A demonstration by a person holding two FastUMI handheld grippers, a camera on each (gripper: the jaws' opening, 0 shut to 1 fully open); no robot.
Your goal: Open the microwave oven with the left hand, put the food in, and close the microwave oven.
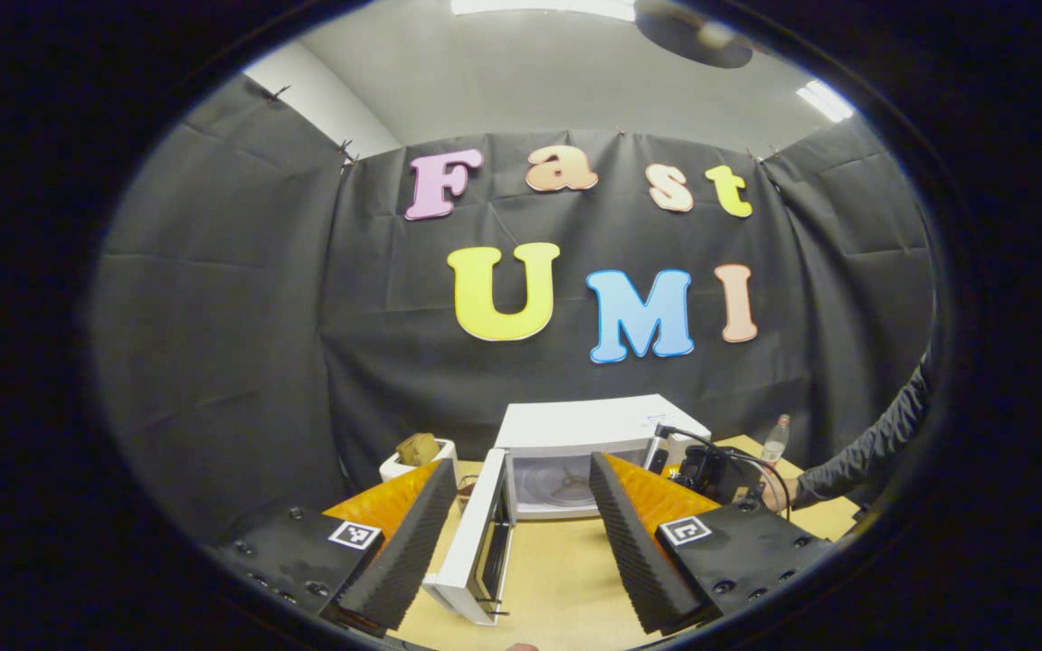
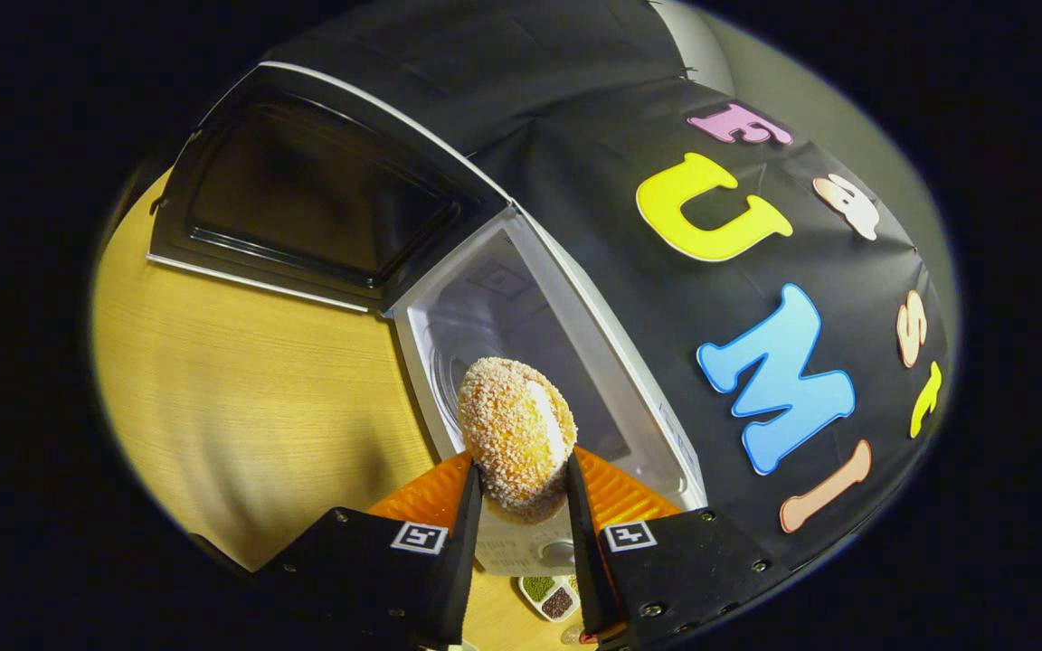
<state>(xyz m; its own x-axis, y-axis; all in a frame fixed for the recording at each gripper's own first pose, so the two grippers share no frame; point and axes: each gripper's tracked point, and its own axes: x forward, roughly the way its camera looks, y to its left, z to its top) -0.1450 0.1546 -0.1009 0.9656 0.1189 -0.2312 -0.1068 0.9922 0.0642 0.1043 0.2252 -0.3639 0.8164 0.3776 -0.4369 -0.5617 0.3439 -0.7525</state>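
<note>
Right claw (image 2: 521,506): clenched on the food (image 2: 517,434), a crumb-coated oval bun, one finger pressing each flank; bun stood up between the fingertips, held in front of the oven mouth.
Left claw (image 1: 514,529): released, fingers wide apart with nothing between them, held above the table (image 1: 566,579) short of the oven.
Small dish (image 2: 548,597): sat on the table just below the right claw, divided, with green and dark contents.
Microwave oven door (image 1: 478,542): swung fully out to the left of the body, dark window facing inward.
Microwave oven (image 1: 589,452): white, on the table, cavity open, round turntable visible inside, nothing resting on it that I could make out.
White bowl (image 1: 417,461): left of the oven, holding a brown lump.
Person's sleeve (image 1: 874,448): reached in from the right, just beside the oven.
Bottle (image 1: 774,441): clear, stood at the far right of the table.
</note>
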